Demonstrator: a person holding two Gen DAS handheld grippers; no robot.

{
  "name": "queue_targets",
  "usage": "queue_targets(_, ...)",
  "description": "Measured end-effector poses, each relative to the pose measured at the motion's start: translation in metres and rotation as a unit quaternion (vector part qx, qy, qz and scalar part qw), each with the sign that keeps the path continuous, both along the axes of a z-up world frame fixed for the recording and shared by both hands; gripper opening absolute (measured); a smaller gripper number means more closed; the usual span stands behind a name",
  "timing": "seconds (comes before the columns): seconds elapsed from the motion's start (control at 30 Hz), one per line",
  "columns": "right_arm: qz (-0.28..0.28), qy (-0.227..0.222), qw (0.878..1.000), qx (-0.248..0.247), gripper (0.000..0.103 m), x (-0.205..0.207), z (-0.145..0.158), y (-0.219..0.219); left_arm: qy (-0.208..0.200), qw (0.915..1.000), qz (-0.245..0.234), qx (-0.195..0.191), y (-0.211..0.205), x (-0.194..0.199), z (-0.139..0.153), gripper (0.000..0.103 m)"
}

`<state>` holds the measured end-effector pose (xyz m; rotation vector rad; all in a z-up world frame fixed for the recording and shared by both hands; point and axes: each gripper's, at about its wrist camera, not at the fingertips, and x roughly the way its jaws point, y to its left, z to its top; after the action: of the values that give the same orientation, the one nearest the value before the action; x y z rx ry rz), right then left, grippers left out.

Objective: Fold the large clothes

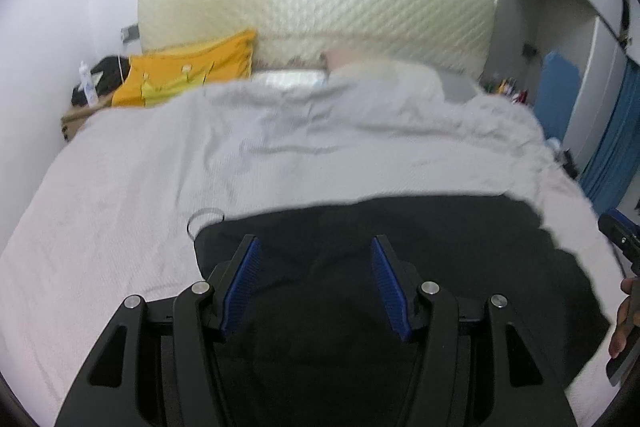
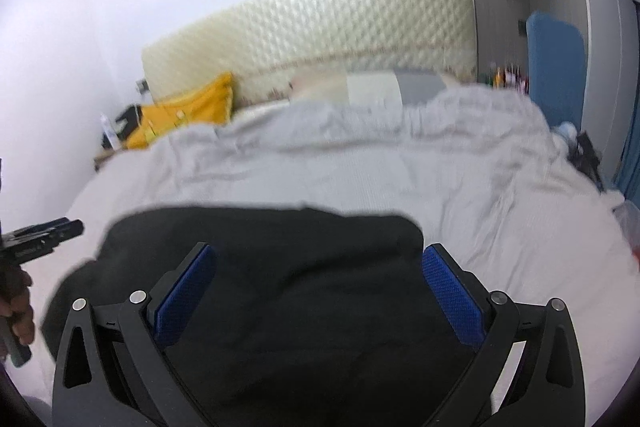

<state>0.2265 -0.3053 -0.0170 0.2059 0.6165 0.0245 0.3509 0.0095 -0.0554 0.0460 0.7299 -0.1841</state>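
Note:
A black garment (image 1: pixel 400 239) lies spread on the grey bedcover (image 1: pixel 200 155) near the bed's front edge; it also shows in the right wrist view (image 2: pixel 280 247). My left gripper (image 1: pixel 316 247) is open and empty above the garment's left part, blue pads wide apart. My right gripper (image 2: pixel 318 259) is open and empty above the garment's right part. The right gripper's tip shows at the edge of the left wrist view (image 1: pixel 620 235), and the left gripper shows at the edge of the right wrist view (image 2: pixel 44 233). A thin loop (image 1: pixel 206 217) lies by the garment's far left corner.
A quilted cream headboard (image 1: pixel 320 7) stands at the far end of the bed, with an orange pillow (image 1: pixel 192 67) at the far left and pale pillows (image 1: pixel 380 71) in the middle. A bottle (image 1: pixel 86 83) stands on a side table. A blue curtain (image 1: pixel 616 147) hangs on the right.

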Motion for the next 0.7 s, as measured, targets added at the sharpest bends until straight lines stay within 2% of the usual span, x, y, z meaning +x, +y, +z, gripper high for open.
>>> queue_targets(0.23,0.006,-0.061,0.998,-0.015,0.102,-0.040,0.094,0.014,-0.043,0.9984,-0.034,-0.010,-0.018,-0.054,0.095,0.058)
queue_targets(0.43,0.016,-0.109,0.994,-0.016,0.102,-0.090,0.170,0.027,-0.069,0.9960,-0.055,-0.015,-0.016,-0.112,0.178,0.058)
queue_targets(0.57,0.011,-0.140,0.990,-0.015,0.102,-0.130,0.213,0.033,-0.095,0.9933,-0.065,-0.003,-0.017,-0.155,0.211,0.058)
queue_targets(0.7,0.013,-0.161,0.987,-0.007,0.103,-0.166,0.236,0.037,-0.098,0.9913,-0.086,-0.017,-0.020,-0.198,0.223,0.058)
